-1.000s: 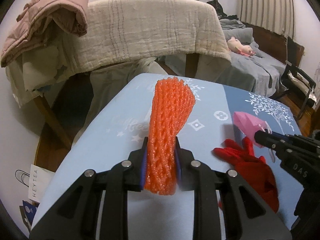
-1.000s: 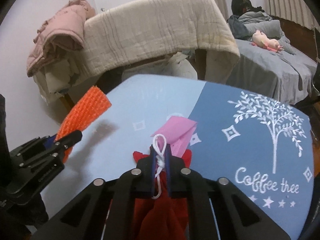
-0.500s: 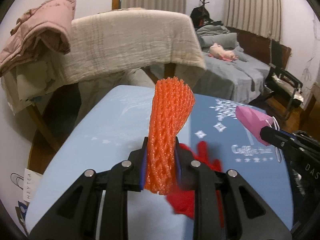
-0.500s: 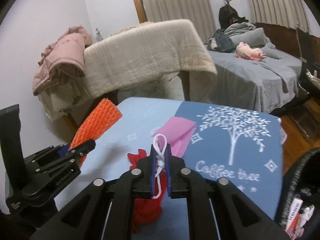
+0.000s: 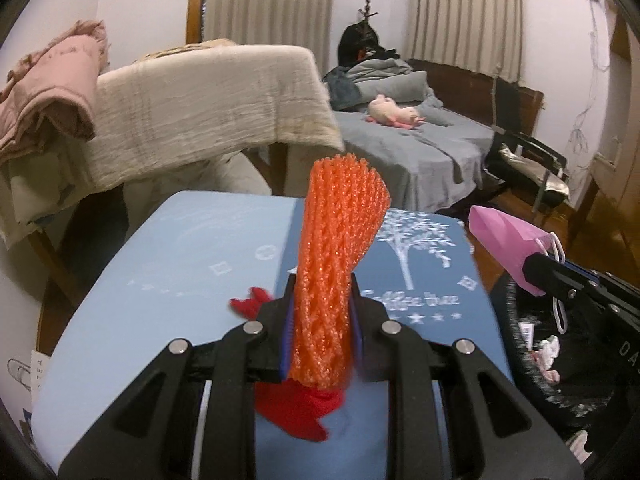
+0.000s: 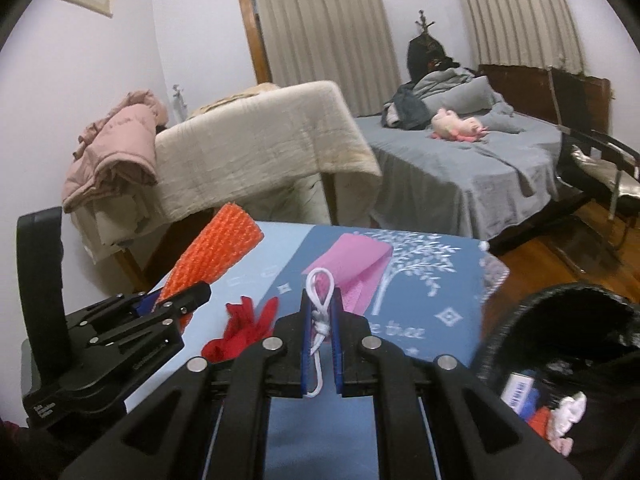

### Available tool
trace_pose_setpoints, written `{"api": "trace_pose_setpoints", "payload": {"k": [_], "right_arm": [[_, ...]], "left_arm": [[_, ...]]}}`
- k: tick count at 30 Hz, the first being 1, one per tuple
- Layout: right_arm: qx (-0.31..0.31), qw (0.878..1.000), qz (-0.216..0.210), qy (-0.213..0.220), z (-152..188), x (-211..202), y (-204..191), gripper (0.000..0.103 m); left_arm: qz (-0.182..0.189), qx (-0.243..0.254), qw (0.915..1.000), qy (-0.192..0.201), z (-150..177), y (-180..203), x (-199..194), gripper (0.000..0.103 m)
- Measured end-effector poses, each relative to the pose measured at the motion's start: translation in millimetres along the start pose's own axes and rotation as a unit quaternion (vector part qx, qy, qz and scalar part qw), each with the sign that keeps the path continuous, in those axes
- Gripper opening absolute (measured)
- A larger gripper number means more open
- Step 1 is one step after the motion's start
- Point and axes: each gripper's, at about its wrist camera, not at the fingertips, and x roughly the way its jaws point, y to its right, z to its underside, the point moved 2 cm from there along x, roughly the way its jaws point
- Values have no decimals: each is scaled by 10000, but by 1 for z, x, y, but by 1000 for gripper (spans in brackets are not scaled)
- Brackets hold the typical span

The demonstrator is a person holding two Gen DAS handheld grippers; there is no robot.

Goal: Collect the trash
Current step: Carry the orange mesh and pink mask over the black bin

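left gripper (image 5: 320, 340) pinching orange foam net (image 5: 340, 248) upright | right gripper (image 6: 320, 344) clamping, seemingly, pink mask (image 6: 352, 268) loop

The left tongs (image 5: 322, 340) clamp an orange foam net sleeve (image 5: 340, 264), which stands upright between them, its far end flaring open. Beneath lies a red cloth (image 5: 300, 416) on the blue worktop (image 5: 180, 264), printed with a white tree. At the right, the right tongs (image 5: 538, 268) pinch the white loop of a pink mask (image 5: 506, 236) above a black bin (image 5: 548, 380) holding scraps. Far behind stand a blanket-draped frame (image 5: 208, 104) and a grey bed (image 5: 420, 148).
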Motion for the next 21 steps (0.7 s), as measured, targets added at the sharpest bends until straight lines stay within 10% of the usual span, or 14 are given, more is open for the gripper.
{"api": "trace_pose_setpoints", "payload": {"k": [21], "right_arm": [[530, 9925, 1066, 266, 29, -95, 110, 9]], "left_arm": [[1036, 767, 9916, 46, 12, 138, -16, 22]]}}
